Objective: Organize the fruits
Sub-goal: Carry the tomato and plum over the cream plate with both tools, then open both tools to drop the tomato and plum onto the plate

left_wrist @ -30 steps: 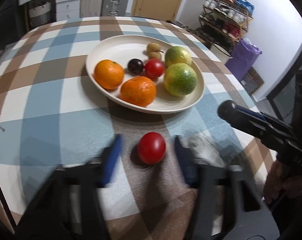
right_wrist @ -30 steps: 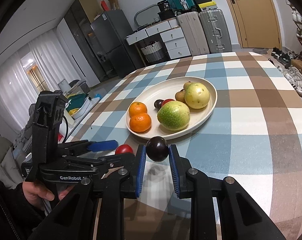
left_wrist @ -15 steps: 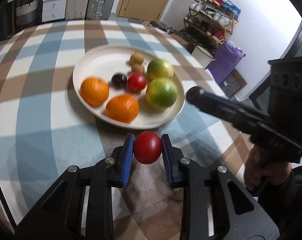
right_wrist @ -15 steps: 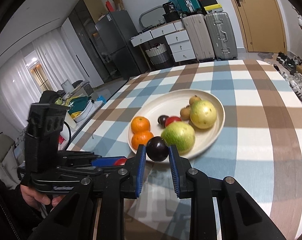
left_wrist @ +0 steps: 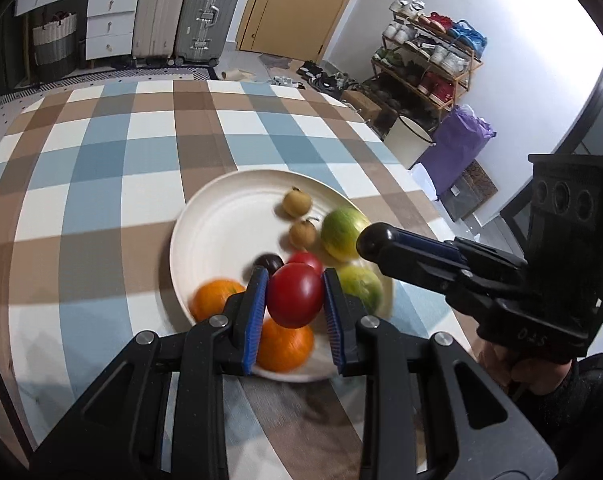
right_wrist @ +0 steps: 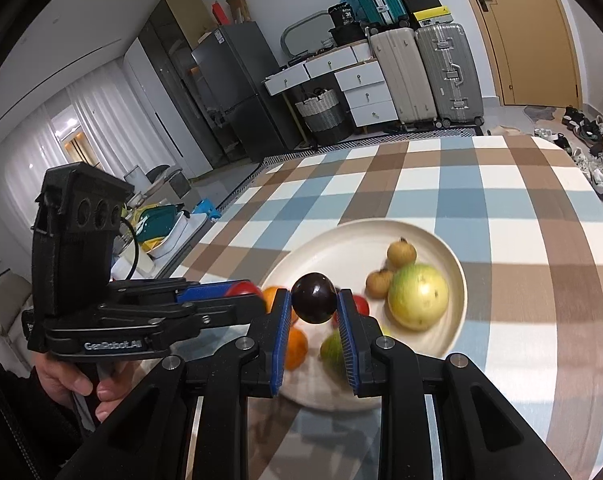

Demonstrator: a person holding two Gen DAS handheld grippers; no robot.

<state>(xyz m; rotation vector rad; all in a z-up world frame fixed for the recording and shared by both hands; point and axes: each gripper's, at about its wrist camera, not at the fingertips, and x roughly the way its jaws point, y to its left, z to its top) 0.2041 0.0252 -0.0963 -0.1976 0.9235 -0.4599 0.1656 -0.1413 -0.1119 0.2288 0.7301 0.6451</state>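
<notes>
L gripper (left_wrist: pixel 294 307) angled down over the plate's (left_wrist: pixel 205 216) near rim, clamped on a red tomato (left_wrist: pixel 294 295). R gripper (right_wrist: pixel 314 312) beside it, shallower tilt, gripping a dark plum (right_wrist: pixel 314 298). Plate's left half bare; checked tablecloth (left_wrist: pixel 101 168) open beyond.

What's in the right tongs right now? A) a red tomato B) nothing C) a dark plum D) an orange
C: the right tongs are clamped on a dark plum above the plate; the red tomato sits in the left tongs.
</notes>
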